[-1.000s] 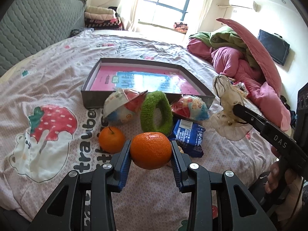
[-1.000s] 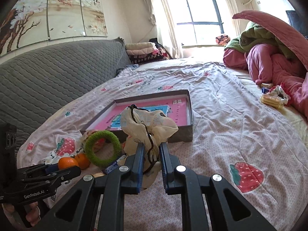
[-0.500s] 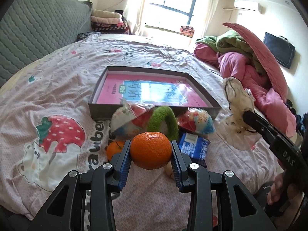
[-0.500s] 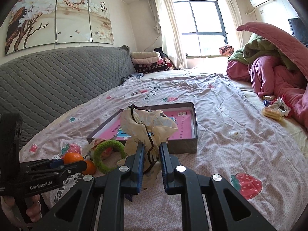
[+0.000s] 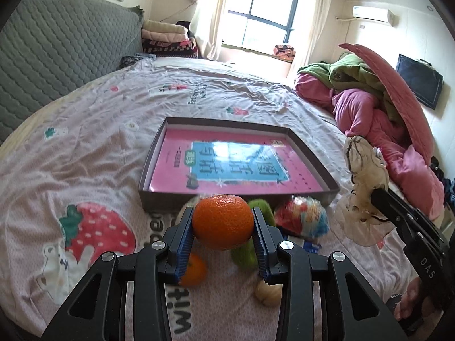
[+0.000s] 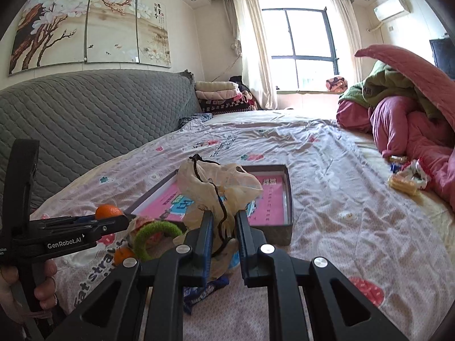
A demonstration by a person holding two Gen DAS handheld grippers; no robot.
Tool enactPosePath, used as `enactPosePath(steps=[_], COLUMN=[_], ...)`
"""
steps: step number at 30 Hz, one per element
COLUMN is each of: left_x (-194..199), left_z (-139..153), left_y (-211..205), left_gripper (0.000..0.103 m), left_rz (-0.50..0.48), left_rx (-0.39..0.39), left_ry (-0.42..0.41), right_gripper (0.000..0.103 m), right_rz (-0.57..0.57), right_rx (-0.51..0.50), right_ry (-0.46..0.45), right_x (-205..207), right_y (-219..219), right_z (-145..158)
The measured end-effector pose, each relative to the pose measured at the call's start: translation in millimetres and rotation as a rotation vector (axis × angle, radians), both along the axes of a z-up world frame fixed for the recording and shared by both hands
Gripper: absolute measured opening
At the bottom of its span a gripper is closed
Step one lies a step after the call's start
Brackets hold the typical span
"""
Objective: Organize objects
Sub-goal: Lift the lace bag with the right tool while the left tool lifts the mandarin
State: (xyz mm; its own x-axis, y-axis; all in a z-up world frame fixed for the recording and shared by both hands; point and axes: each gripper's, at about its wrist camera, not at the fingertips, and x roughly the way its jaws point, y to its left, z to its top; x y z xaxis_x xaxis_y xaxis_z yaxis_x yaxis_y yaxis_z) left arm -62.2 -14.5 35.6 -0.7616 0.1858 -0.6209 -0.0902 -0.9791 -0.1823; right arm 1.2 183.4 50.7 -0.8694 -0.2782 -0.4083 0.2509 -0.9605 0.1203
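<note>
Here, an orange mandarin (image 5: 222,226) sits clamped between the blue pads of the left gripper (image 5: 223,236), held up off the bed in front of the near wall of a shallow grey box (image 5: 159,196) whose floor is covered by a pink and blue printed sheet (image 5: 227,167). Below the held fruit, on the strawberry-print bedsheet (image 5: 93,147), lie a second, smaller mandarin (image 5: 194,270), a fuzzy green ring (image 5: 247,253), a colourful snack packet (image 5: 303,220), a blue wrapper (image 6: 199,295) and a pale round lump (image 5: 268,295) (what it is cannot be told). The right gripper (image 6: 223,236) is closed on a crumpled cream drawstring pouch (image 6: 216,190), its dark cord trailing down between the pads, and it holds the pouch in the air near the box's right front corner. From the right wrist view the left gripper shows side-on at the left with the mandarin at its tip. Further out, a grey quilted headboard (image 6: 85,113) runs along the left, folded blankets (image 6: 219,93) are stacked by the window (image 6: 303,48), and a heap of pink and green bedding (image 6: 409,113) fills the right side.
</note>
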Motion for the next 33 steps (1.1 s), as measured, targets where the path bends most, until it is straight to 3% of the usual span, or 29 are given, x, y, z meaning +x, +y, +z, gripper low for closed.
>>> enactPosePath(steps=[13,21,33], left_x=[-42.3,-69.1,-100.3], left_z=[20.9,37.9,40.3], left_y=[-6.8,-6.1,-20.9], left_gripper=[0.039,0.040,0.040], left_rz=[0.032,0.031,0.040], left_rx=[-0.010,-0.044,-0.053], left_ry=[0.040,0.077,0.082], right_gripper=[0.016,0.016,0.016], right_rz=[-0.002,-0.009,-0.034], right_rx=[0.014,0.030,0.046], right_ry=[0.021,0.078,0.132], right_x=[-19.8,-38.1,-73.2], right_y=[-4.0,-9.0,-18.5], right_z=[11.7,34.3,54.3])
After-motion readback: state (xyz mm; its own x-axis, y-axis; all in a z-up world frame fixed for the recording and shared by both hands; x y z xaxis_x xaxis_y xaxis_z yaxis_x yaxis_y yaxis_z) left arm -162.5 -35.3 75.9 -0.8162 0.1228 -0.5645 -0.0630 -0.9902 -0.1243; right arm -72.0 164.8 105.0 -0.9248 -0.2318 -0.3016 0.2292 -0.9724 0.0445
